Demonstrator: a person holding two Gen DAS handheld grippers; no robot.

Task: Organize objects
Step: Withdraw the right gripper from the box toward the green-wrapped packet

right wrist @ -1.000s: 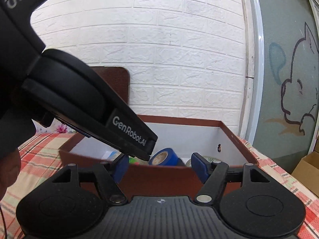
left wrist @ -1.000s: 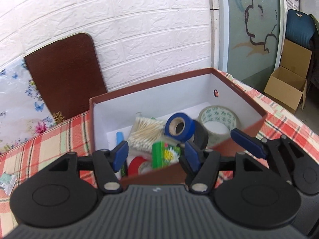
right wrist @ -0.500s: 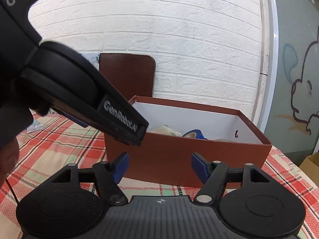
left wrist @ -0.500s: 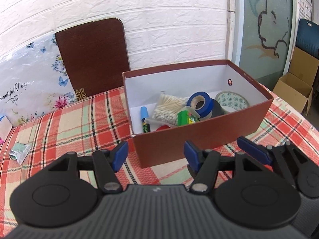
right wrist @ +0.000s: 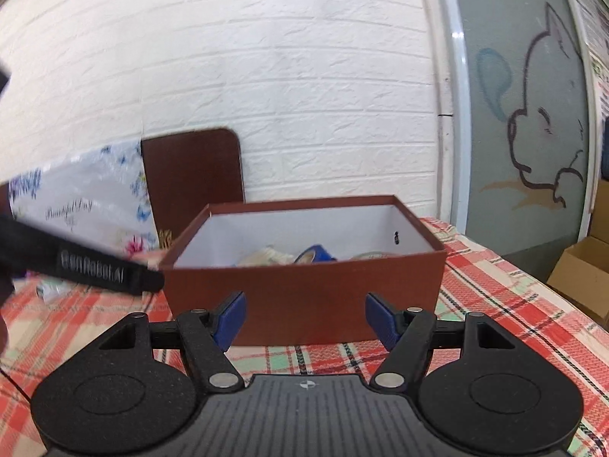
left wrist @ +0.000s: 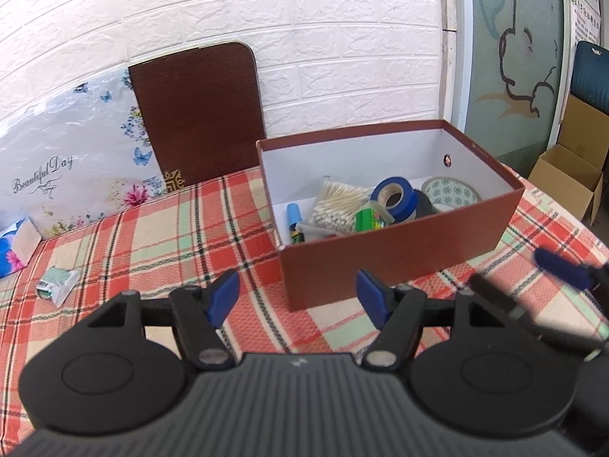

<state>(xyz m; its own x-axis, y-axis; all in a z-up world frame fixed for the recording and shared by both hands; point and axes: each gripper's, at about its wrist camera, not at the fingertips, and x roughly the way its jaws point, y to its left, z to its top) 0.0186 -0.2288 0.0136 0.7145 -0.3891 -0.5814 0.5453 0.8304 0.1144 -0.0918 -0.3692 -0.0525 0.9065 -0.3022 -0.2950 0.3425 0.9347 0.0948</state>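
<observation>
A brown open box (left wrist: 399, 259) (right wrist: 304, 297) with a white inside stands on the plaid tablecloth. In it lie a blue tape roll (left wrist: 394, 194), a patterned tape roll (left wrist: 451, 192), a bag of cotton swabs (left wrist: 337, 205), a green pack (left wrist: 367, 221) and a blue marker (left wrist: 295, 222). My left gripper (left wrist: 298, 299) is open and empty, in front of the box's near left corner. My right gripper (right wrist: 304, 318) is open and empty, just before the box's front wall. It also shows blurred at the right in the left wrist view (left wrist: 563, 266).
A small white and green packet (left wrist: 57, 285) lies on the cloth at the left. A blue tissue pack (left wrist: 15, 247) sits at the far left edge. A brown board (left wrist: 198, 114) and a floral panel (left wrist: 68, 167) lean on the brick wall. Cardboard boxes (left wrist: 571, 175) stand on the floor at the right.
Both grippers have pulled back from the box, which now sits farther off. The left gripper no longer looms over the right wrist view; only its tip shows, blurred, at the left.
</observation>
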